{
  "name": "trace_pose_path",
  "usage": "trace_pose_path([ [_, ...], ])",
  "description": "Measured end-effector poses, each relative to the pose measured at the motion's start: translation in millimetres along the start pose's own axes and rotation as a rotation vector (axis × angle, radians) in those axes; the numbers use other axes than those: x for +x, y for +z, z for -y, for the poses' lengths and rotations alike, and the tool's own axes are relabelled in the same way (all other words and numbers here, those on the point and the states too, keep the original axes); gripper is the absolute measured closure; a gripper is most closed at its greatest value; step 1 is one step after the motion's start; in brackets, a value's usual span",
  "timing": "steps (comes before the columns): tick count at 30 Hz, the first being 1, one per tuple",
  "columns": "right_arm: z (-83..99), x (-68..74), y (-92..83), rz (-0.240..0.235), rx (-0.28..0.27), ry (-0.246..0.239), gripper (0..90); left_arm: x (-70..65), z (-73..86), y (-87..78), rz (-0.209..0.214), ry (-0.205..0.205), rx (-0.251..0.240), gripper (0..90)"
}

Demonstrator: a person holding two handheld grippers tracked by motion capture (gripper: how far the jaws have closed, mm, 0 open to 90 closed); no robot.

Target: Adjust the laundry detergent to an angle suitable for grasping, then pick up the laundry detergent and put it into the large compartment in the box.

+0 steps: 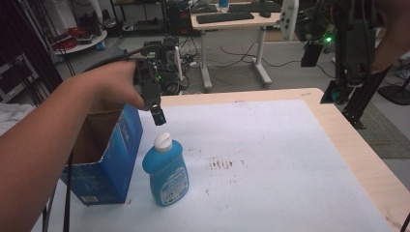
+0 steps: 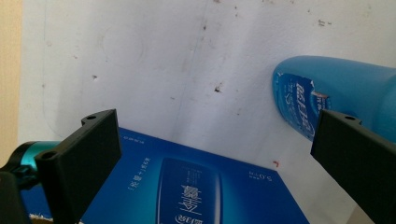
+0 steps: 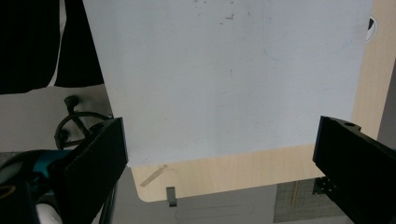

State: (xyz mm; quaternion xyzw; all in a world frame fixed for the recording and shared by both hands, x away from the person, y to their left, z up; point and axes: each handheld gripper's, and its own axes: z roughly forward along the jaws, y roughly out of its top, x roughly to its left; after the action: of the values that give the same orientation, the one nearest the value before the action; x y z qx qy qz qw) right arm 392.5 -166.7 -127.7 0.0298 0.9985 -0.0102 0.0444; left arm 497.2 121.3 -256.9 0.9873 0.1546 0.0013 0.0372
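Left gripper above blue bottle, jaws wide apart and empty, blue box beside, right gripper open, empty.

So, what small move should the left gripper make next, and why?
Probably lower the left gripper a little toward the white cap of the blue bottle. Its jaws stand open and empty just above the upright bottle, beside the open blue box.

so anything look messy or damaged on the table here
Yes. The white mat has a smear of brownish marks right of the blue bottle, with smaller specks nearby. The blue box beside the bottle has a ragged, torn-looking top edge. Nothing looks spilled.
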Motion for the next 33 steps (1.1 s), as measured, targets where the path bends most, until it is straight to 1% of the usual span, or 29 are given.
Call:
trace_pose_path([
  [1, -0.1, 0.1, 0.0, 0.0, -0.002, -0.006, 2.1, 0.2, 0.2, -0.9, 0.001, 0.003, -0.001, 1.7],
  [2, -0.3, 0.0, -0.2, -0.001, -0.003, -0.013, 2.1, -0.2, 0.4, -1.7, 0.002, -0.003, -0.007, 1.7],
  [5, -0.3, 1.0, -0.4, -0.003, -0.002, -0.016, 2.1, 0.0, -0.2, -2.9, 0.003, -0.002, -0.015, 1.7],
  [7, 0.0, 1.2, -0.3, -0.002, -0.001, -0.014, 2.1, 0.2, -0.6, -2.9, 0.0, 0.001, -0.011, 1.7],
  [8, 0.6, 1.2, 0.3, -0.003, 0.006, -0.012, 2.1, -0.8, -0.9, -1.9, 0.002, -0.008, -0.009, 1.7],
  [9, 0.8, 0.9, 0.7, -0.004, 0.006, -0.012, 2.1, -0.7, -1.3, -2.0, 0.003, -0.003, -0.006, 1.7],
  [10, 1.1, 0.4, 0.8, -0.006, 0.008, -0.018, 2.1, -1.1, -1.3, -2.1, 0.008, -0.015, -0.011, 1.7],
  [11, 1.5, 0.4, 0.8, -0.008, 0.003, -0.016, 2.1, -1.1, -1.1, -2.7, 0.012, -0.018, -0.017, 1.7],
  [13, 2.6, -0.7, 1.2, -0.01, 0.005, -0.017, 2.1, -1.8, -0.1, -5.4, -0.002, -0.02, -0.019, 1.7],
  [14, 3.1, -1.5, 1.7, -0.01, 0.008, -0.015, 2.1, -1.6, 0.8, -6.6, -0.006, -0.03, -0.028, 1.7],
  [17, 3.9, -3.8, 3.5, -0.012, 0.005, -0.016, 2.1, -1.3, 3.4, -9.7, -0.009, -0.036, -0.035, 1.7],
  [18, 4.0, -7.1, 5.7, -0.013, 0.005, -0.016, 2.1, -0.6, 7.6, -15.6, -0.014, -0.052, -0.048, 1.7],
  [20, 3.4, -10.1, 7.6, -0.014, 0.008, -0.02, 2.1, -1.3, 13.3, -21.9, -0.01, -0.078, -0.072, 1.7],
  [21, 2.6, -10.9, 7.7, -0.015, 0.011, -0.019, 2.1, -1.6, 16.0, -24.8, -0.008, -0.084, -0.078, 1.7],
  [22, 1.7, -11.5, 8.0, -0.011, 0.007, -0.022, 2.1, -3.0, 18.5, -27.4, -0.017, -0.096, -0.081, 1.7],
  [23, 1.7, -11.5, 8.0, -0.011, 0.007, -0.022, 2.1, -3.0, 18.5, -27.4, -0.017, -0.096, -0.081, 1.7],
  [24, -0.6, -11.7, 8.2, -0.014, 0.005, -0.032, 2.1, -7.3, 22.7, -31.5, -0.03, -0.112, -0.078, 1.7],
  [25, -1.6, -11.7, 8.4, -0.011, 0.005, -0.035, 2.1, -9.6, 24.4, -33.9, -0.03, -0.114, -0.08, 1.7],
  [27, -2.9, -11.7, 8.3, -0.01, 0.0, -0.041, 2.1, -14.8, 26.6, -38.0, -0.026, -0.109, -0.089, 1.7],
  [31, -3.9, -12.2, 8.0, -0.008, -0.005, -0.049, 2.1, -27.9, 28.4, -45.4, -0.03, -0.1, -0.075, 1.7],
  [32, -4.1, -12.1, 8.2, -0.009, -0.005, -0.051, 2.1, -31.1, 28.5, -46.7, -0.025, -0.095, -0.074, 1.7],
  [33, -4.4, -12.2, 8.3, -0.009, -0.004, -0.055, 2.1, -31.1, 28.5, -46.7, -0.025, -0.095, -0.074, 1.7],
])
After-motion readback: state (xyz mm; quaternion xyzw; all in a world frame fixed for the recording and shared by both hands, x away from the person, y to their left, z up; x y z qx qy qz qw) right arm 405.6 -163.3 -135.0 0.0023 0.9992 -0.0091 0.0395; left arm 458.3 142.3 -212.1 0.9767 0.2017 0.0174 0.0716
